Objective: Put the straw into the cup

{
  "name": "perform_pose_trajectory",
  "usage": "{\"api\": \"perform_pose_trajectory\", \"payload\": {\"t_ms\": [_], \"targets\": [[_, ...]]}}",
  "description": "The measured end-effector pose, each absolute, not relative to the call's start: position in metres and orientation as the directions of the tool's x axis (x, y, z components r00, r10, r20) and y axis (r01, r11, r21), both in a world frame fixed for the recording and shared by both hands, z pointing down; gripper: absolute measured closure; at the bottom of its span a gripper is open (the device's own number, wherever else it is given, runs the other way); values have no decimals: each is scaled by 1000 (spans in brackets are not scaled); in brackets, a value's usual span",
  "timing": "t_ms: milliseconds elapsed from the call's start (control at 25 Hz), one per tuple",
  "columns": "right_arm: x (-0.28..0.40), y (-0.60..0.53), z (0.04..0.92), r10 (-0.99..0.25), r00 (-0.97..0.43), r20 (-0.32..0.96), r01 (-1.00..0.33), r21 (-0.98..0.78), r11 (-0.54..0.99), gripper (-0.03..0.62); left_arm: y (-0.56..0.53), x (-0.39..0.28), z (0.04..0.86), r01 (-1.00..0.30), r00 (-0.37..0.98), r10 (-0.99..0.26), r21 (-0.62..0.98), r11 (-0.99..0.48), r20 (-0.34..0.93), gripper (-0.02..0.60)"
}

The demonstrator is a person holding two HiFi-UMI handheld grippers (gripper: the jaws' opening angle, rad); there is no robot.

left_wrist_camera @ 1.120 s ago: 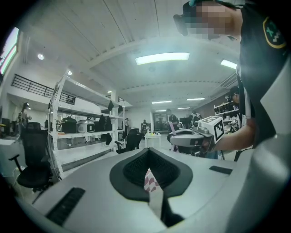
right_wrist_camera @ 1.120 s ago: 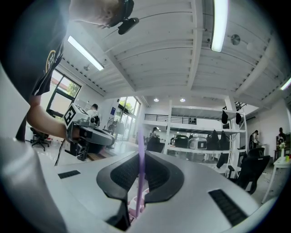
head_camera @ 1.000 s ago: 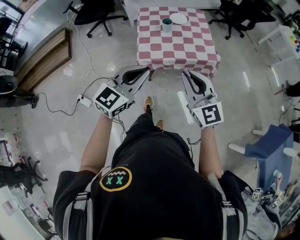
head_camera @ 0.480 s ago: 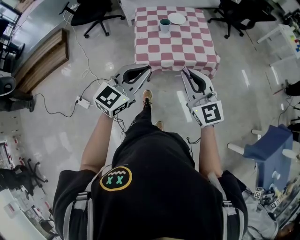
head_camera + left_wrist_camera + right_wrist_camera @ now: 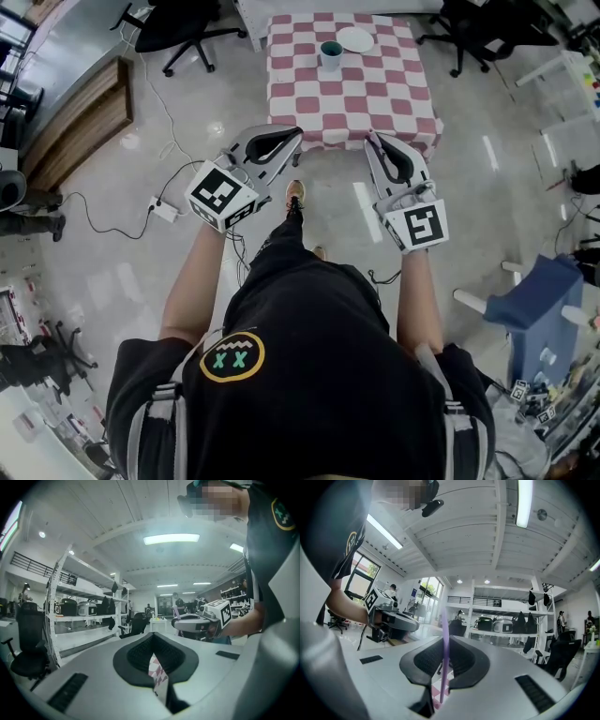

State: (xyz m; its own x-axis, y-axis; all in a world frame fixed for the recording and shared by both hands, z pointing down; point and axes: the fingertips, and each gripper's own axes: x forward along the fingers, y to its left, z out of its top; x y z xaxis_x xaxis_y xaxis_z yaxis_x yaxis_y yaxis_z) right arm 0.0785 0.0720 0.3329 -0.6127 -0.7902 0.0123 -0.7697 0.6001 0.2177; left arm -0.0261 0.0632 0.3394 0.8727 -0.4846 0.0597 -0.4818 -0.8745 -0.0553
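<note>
L gripper (image 5: 291, 134) jaws pressed together, empty | R gripper (image 5: 372, 141) jaws pinching purple straw (image 5: 444, 658) | cup (image 5: 331, 52) on checked table (image 5: 375, 94)

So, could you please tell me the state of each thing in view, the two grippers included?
left gripper: shut, nothing held between its jaws.
right gripper: shut on the straw.
straw: clamped upright between the jaws, not yet in the cup.
cup: upright on the table, no straw in it.
plate: flat on the table beside the cup, looks empty.
</note>
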Motion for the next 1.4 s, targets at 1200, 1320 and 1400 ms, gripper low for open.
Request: {"api": "perform_pose_trajectory", "payload": {"t_ms": [1200,1320,1400], "targets": [[48,-128,338,-832,-549,82,-802,228,552,543,-144,-52,352,-423,905,-422,1,-906,53,566],[45,-144,338,-836,-542,89,-804,234,547,543,-159,-53,355,-412,910,-411,6,-911,50,567],[43,-154,337,-839,-537,90,-806,238,542,543,-169,-53,356,-405,914,-404,10,-914,45,566]]}}
